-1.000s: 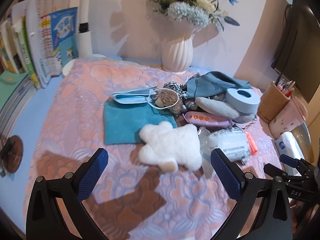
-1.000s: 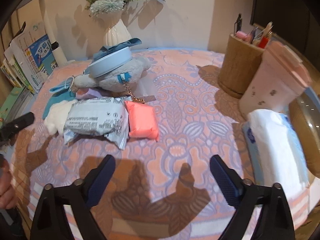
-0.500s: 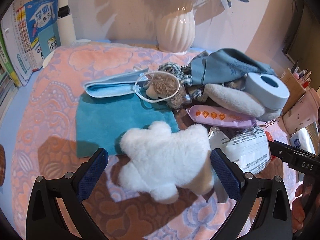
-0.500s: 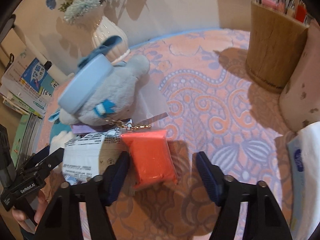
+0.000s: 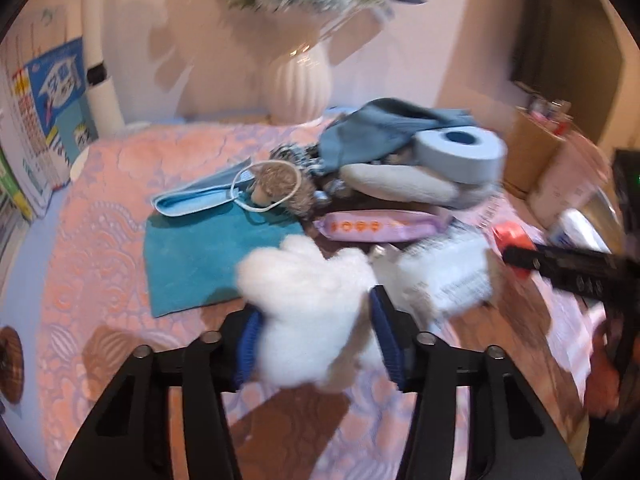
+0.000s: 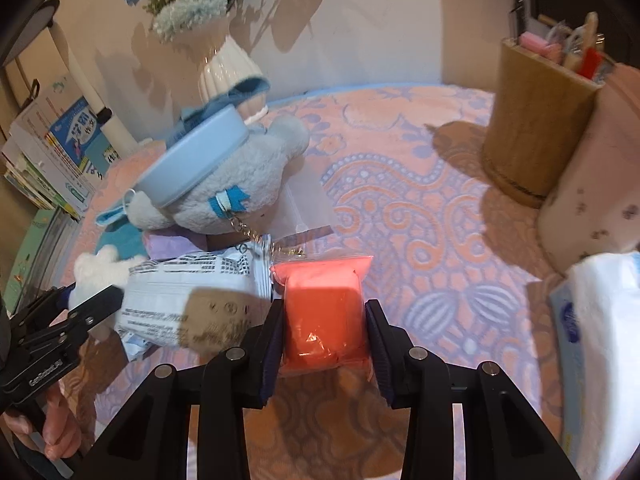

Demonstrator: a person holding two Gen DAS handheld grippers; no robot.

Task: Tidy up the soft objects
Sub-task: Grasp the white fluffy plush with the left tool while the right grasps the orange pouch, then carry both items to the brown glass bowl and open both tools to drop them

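Left gripper just closed on white plush; right gripper on orange packet.

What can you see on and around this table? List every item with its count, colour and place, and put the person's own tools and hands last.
White plush toy: 1, white, front of pile, between left gripper's pads.
Orange packet: 1, orange, between right gripper's pads.
Printed white packet: 1, white and grey, left of orange packet.
Grey plush: 1, grey with blue hat, behind the packets.
Purple pack: 1, lilac, under grey plush.
Teal cloth: 1, teal, flat on the table cover.
Face mask: 1, light blue, beyond teal cloth.
Vase: 1, white, by the wall.
Wooden holder: 1, brown, right side.
Left gripper: 1, black, blue pads.
Right gripper: 1, black.
Hand: 1, lower left edge.
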